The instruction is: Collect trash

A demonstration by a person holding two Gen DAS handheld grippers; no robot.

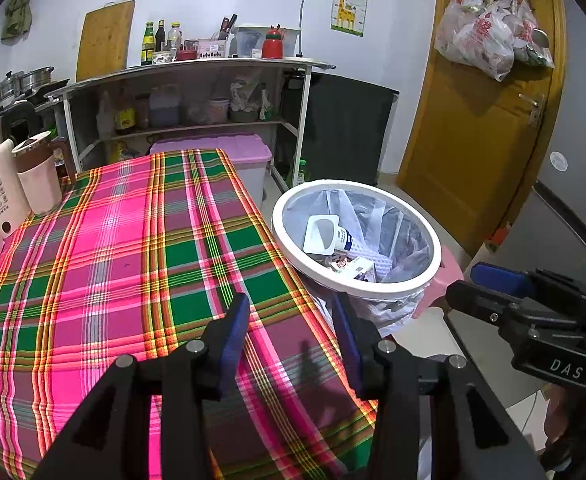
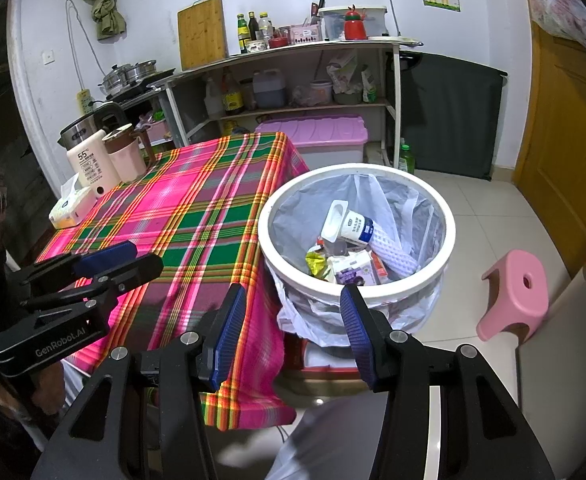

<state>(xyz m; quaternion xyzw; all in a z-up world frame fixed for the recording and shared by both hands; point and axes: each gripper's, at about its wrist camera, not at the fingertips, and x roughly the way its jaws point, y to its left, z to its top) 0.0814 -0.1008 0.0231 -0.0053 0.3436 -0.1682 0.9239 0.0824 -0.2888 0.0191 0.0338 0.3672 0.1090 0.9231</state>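
A white round trash bin [image 1: 433, 276] lined with a clear bag stands beside the table's right edge; it also shows in the right wrist view [image 2: 269, 256]. Inside lie a white cup [image 2: 349, 224], a white foam sleeve [image 2: 393, 250], cartons and wrappers [image 2: 353, 268]. My left gripper [image 1: 291, 312] is open and empty above the near right part of the plaid tablecloth [image 1: 133, 260]. My right gripper [image 2: 293, 304] is open and empty, just in front of the bin's near rim. Each gripper shows in the other's view: the right [image 1: 489, 284], the left [image 2: 121, 258].
At the table's far left stand a white kettle [image 2: 93, 168], a pink mug [image 2: 127, 156] and a tissue pack [image 2: 71, 206]. A pink stool [image 2: 517, 292] is on the floor right of the bin. A shelf unit [image 2: 293, 80], a pink-lidded box [image 2: 317, 132] and a wooden door [image 1: 485, 120] lie beyond.
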